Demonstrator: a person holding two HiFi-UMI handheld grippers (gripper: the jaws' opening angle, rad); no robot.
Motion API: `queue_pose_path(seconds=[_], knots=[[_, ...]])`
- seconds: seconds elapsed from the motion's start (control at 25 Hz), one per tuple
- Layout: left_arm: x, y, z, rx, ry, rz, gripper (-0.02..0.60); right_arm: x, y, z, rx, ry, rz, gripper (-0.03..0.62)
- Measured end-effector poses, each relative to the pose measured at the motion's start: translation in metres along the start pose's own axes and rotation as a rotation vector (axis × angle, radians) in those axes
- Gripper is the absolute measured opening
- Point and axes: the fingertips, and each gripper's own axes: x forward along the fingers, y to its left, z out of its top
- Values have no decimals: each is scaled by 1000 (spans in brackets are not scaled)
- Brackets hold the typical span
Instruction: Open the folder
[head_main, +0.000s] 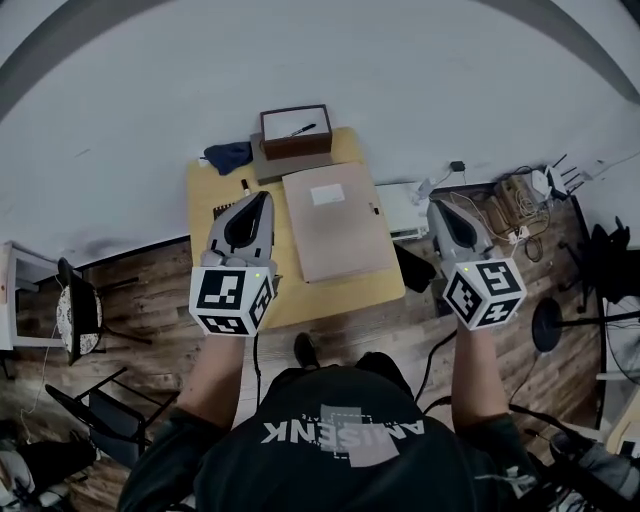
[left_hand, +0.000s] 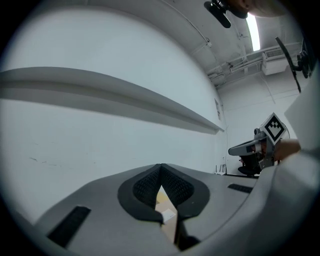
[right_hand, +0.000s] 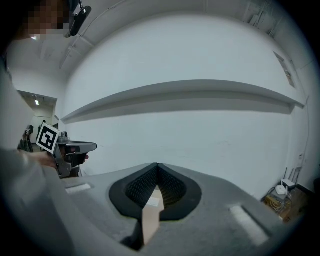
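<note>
A tan folder with a white label lies closed and flat on a small wooden table in the head view. My left gripper hovers shut over the table's left part, just left of the folder, with nothing in it. My right gripper is held shut and empty past the table's right edge, apart from the folder. In the left gripper view the jaws meet at the tips, and a sliver of folder shows below them. The right gripper view shows the same: the gripper is shut above a strip of the folder.
A brown box with a pen inside stands at the table's far edge, with a blue cloth to its left. A white unit and tangled cables lie on the floor at the right. A chair stands at the left.
</note>
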Motion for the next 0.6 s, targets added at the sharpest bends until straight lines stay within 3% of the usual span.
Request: queue_pose_path(seconds=[0.24, 0.6], knots=[[11, 11, -6, -1, 19, 100, 2, 20, -25, 2, 9, -19, 6, 3], [28, -19, 3, 5, -1, 190, 2, 38, -73, 15, -4, -30, 122, 3]])
